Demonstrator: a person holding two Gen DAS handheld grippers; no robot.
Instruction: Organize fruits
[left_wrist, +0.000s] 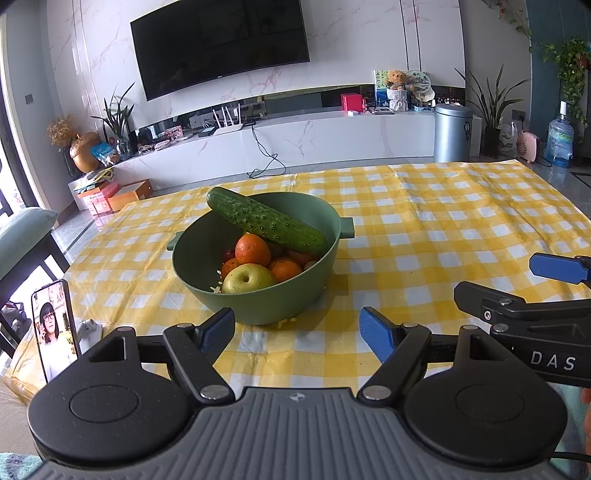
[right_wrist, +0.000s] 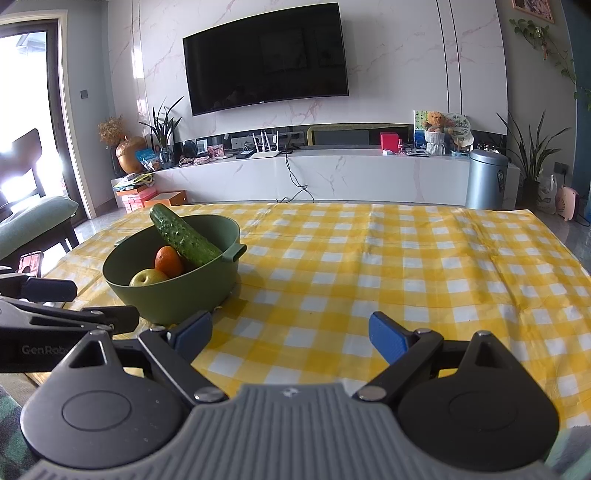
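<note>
**A:** Where is the fruit?

**B:** All of it sits in a green bowl (left_wrist: 255, 291) on a table with a yellow checked cloth (left_wrist: 424, 229). A cucumber (left_wrist: 266, 221) lies slanted across the top, one end propped on the rim, likely because it is too long to settle inside. Under it are oranges (left_wrist: 253, 250) and a yellow-green apple (left_wrist: 246, 278) at the near side.

**B:** No fruit lies loose on the cloth, so this fits either fruit gathered in or fruit waiting to be sorted out.

**A:** And the grippers?

**B:** The left gripper (left_wrist: 297, 328) hangs just before the bowl, fingers spread wide, holding nothing. The right gripper (right_wrist: 290, 332) sits beside it over bare cloth, fingers also spread and empty.

**A:** What differs between views?

**B:** The left view looks down into the bowl, showing several oranges and something small and red. The right view sees only one orange (right_wrist: 168, 261), the apple (right_wrist: 147, 277), and the cucumber (right_wrist: 184, 236).
</note>
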